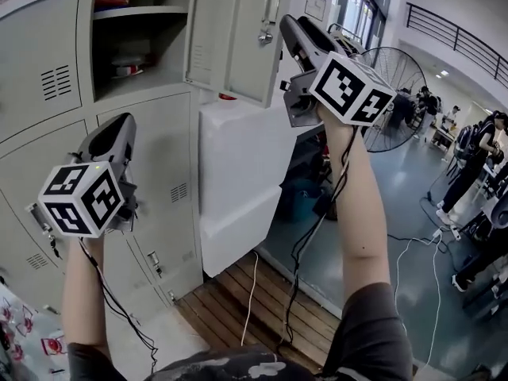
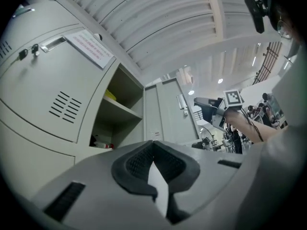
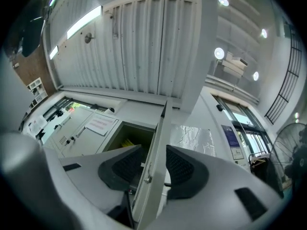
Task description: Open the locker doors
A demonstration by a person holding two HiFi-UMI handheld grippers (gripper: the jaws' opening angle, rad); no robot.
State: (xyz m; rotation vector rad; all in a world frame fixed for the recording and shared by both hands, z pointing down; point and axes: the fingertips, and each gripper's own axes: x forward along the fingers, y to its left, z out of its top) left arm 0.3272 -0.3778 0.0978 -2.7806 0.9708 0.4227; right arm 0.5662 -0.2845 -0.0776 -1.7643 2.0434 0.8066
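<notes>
The upper locker's grey door (image 1: 230, 38) stands swung out, and shelves with yellow items show in its compartment (image 1: 135, 38). My right gripper (image 1: 287, 28) is raised at the door's free edge. In the right gripper view the door edge (image 3: 152, 176) runs between the open jaws of my right gripper (image 3: 153, 150), and a gap shows beside the right pad (image 3: 180, 166). My left gripper (image 1: 119, 129) hovers lower, in front of the closed locker door (image 1: 163, 189), apart from it. Its jaws (image 2: 153, 145) meet at the tips with nothing between them.
More closed locker doors (image 1: 40, 70) fill the left. A white wrapped box (image 1: 238, 181) stands right of the lockers on wooden slats (image 1: 238, 300). A floor fan (image 1: 397, 66) and people (image 1: 476, 157) are further right. Cables trail across the floor.
</notes>
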